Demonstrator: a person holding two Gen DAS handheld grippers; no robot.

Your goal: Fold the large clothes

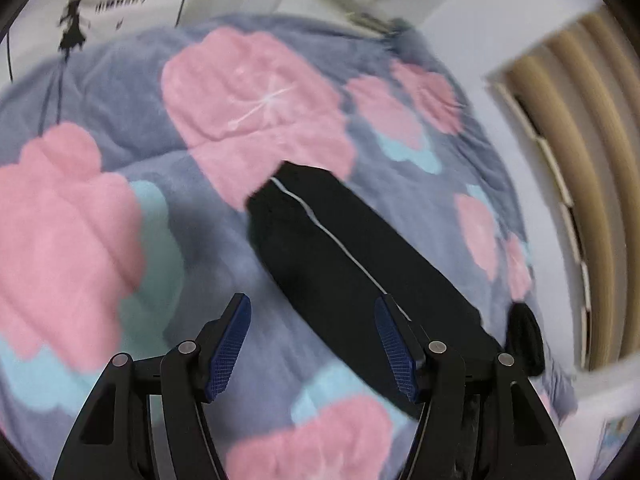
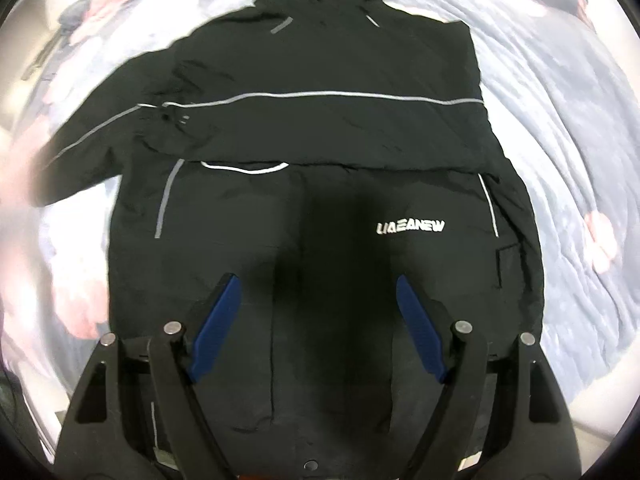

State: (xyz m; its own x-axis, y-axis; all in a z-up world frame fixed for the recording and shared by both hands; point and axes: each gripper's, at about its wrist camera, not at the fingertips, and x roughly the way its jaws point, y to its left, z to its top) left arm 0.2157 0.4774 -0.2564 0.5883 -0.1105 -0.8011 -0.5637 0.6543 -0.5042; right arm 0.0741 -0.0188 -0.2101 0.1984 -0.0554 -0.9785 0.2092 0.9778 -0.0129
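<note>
A black hooded jacket (image 2: 320, 132) with grey reflective stripes and white lettering lies flat on a bed, hood at the far end. One sleeve is folded across the chest; the other sleeve stretches out to the left. My right gripper (image 2: 318, 292) is open and empty, hovering over the jacket's lower half. In the left wrist view the outstretched black sleeve (image 1: 340, 248) with a white stripe lies diagonally on the blanket. My left gripper (image 1: 312, 320) is open and empty above the sleeve, its right finger over the fabric.
The bed is covered with a grey-blue fleece blanket (image 1: 140, 92) with pink and teal flowers. A white wall and a beige curtain (image 1: 592, 160) stand to the right in the left wrist view. The blanket (image 2: 560, 140) also shows around the jacket.
</note>
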